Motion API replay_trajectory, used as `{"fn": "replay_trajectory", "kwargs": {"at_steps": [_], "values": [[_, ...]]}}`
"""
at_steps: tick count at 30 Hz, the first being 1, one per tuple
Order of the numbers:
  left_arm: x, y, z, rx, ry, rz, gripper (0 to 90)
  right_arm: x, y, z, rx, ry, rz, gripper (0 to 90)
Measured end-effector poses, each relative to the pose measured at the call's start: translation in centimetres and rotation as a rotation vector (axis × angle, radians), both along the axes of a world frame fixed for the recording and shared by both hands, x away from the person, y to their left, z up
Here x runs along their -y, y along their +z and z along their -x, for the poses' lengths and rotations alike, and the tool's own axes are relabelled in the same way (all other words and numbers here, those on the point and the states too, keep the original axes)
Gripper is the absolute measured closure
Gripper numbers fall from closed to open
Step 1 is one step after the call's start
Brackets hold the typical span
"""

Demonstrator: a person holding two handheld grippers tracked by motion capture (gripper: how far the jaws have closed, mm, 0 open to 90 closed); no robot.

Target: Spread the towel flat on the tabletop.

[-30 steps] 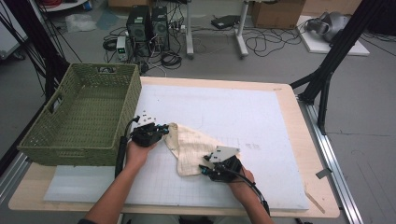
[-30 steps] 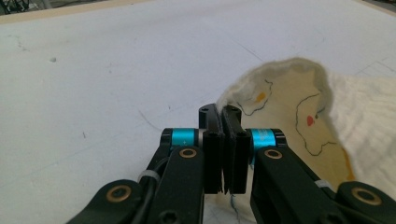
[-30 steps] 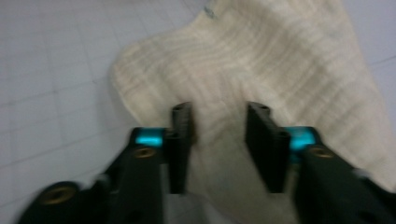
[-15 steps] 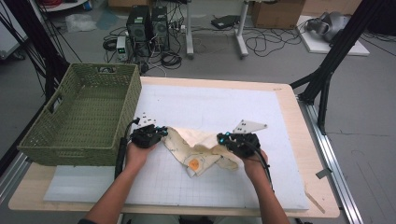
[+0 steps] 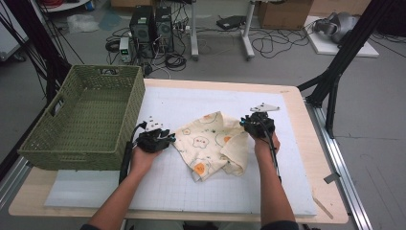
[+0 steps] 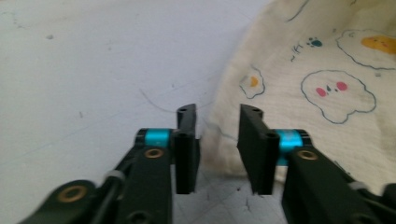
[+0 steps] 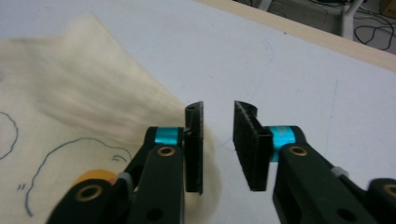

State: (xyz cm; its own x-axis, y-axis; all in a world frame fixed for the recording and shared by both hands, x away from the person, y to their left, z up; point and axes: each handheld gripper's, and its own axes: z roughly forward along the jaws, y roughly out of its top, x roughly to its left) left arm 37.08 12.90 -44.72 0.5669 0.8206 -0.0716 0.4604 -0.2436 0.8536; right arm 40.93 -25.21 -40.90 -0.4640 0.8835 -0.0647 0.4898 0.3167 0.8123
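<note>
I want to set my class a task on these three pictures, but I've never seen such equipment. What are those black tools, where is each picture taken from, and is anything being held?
A person works at a table, holding a hand-held two-jaw gripper in each hand: the left gripper and the right gripper. One picture looks down from above; the other two come from cameras riding on each gripper, looking along its black jaws. On the white mat lies a cream cloth with cartoon prints, beside a green woven basket. Both grippers' jaws have just been opening and stand apart at the cloth's edges: nothing is held.
</note>
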Motion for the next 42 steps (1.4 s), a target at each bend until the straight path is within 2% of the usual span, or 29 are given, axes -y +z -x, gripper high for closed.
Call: {"fn": "replay_trajectory", "kwargs": {"at_steps": [2,3,4,5,6,7,8,9,10,11,12,13,15,17,18,19,20,21,22,23,24,25,26,27,28,29,35,38,42], "values": [[-0.2,0.2,0.1,0.012,0.015,0.011,57.1,0.6,0.8,0.9,0.036,-0.002,-0.005,67.3],[-0.4,0.3,0.1,0.021,0.017,0.015,55.0,1.1,1.3,1.7,0.051,0.016,-0.042,62.2],[-0.4,0.5,0.2,0.028,0.021,0.015,55.0,1.1,1.3,1.7,0.051,0.016,-0.042,62.2],[-0.4,0.5,0.2,0.033,0.021,0.019,53.8,1.2,1.6,2.2,0.051,0.036,-0.056,62.0],[-0.4,0.5,0.2,0.033,0.014,0.017,53.3,0.6,1.7,3.6,0.066,0.093,-0.060,56.7],[-0.4,0.5,0.2,0.031,0.011,0.016,53.3,0.6,1.7,3.6,0.066,0.093,-0.060,56.7],[-0.3,0.4,0.1,0.028,0.007,0.014,52.4,-0.3,1.3,4.6,0.042,0.154,-0.063,53.7],[0.0,0.1,0.0,0.018,-0.001,0.007,51.8,-0.9,0.9,5.2,0.036,0.180,-0.049,50.0],[0.0,0.1,0.0,0.018,-0.001,0.007,51.3,-0.9,0.9,5.2,0.036,0.180,-0.049,50.0],[0.3,-0.1,0.0,0.007,-0.003,-0.004,49.9,-2.1,-0.2,6.2,0.005,0.223,-0.069,42.7],[0.3,-0.1,0.0,0.007,-0.003,-0.004,47.4,-2.1,-0.2,6.2,0.005,0.223,-0.069,42.7],[0.5,-0.2,-0.1,-0.004,-0.005,-0.016,45.8,-3.0,-1.6,7.2,-0.018,0.235,-0.077,41.3],[0.7,-0.2,-0.1,-0.011,-0.009,-0.027,45.3,-3.7,-2.9,8.0,-0.040,0.255,-0.054,41.2],[0.8,-0.3,-0.2,-0.016,0.000,-0.035,45.1,-4.0,-3.4,8.2,-0.055,0.258,-0.041,41.6],[0.8,-0.3,-0.3,-0.023,0.000,-0.046,45.1,-4.2,-3.8,8.3,-0.063,0.267,-0.017,43.1],[1.0,-0.3,-0.4,-0.035,-0.006,-0.051,45.5,-4.5,-4.2,8.5,-0.065,0.275,0.018,48.8],[1.2,-0.4,-0.5,-0.051,-0.017,-0.069,46.4,-4.5,-4.1,8.6,-0.071,0.281,0.015,55.6],[1.4,-0.5,-0.7,-0.069,-0.024,-0.095,46.4,-4.5,-4.1,8.6,-0.071,0.281,0.015,55.6],[1.5,-0.4,-0.7,-0.066,-0.023,-0.107,46.6,-4.4,-4.0,8.7,-0.085,0.316,0.012,72.6],[1.6,-0.4,-0.8,-0.070,-0.020,-0.105,47.2,-4.3,-3.9,8.8,-0.083,0.323,0.015,80.0],[1.6,-0.4,-0.8,-0.070,-0.020,-0.105,49.1,-4.3,-3.9,8.8,-0.083,0.323,0.015,80.0],[1.5,-0.4,-0.8,-0.065,-0.021,-0.107,56.5,-3.9,-3.6,9.1,-0.071,0.318,0.036,86.6],[1.5,-0.4,-0.8,-0.061,-0.037,-0.102,56.5,-3.9,-3.6,9.1,-0.071,0.318,0.036,86.6],[1.5,-0.4,-0.7,-0.064,-0.067,-0.095,79.2,-2.6,-3.1,9.3,-0.042,0.278,0.037,88.3],[1.6,-0.3,-0.6,-0.065,-0.081,-0.093,84.6,-2.0,-3.0,9.3,-0.033,0.258,0.034,89.3],[1.8,-0.2,-0.4,-0.051,-0.088,-0.124,85.5,-1.2,-2.8,9.2,-0.029,0.221,0.036,89.4],[1.1,0.2,0.3,-0.067,-0.088,-0.118,85.8,3.6,-2.5,8.2,0.001,0.018,0.020,89.3],[0.6,0.4,0.9,-0.065,-0.096,-0.115,85.8,4.8,-2.4,8.0,0.022,-0.034,0.009,89.3],[0.0,0.5,1.5,-0.073,-0.099,-0.118,85.8,5.5,-2.1,8.0,0.035,-0.066,0.010,89.3]]}}
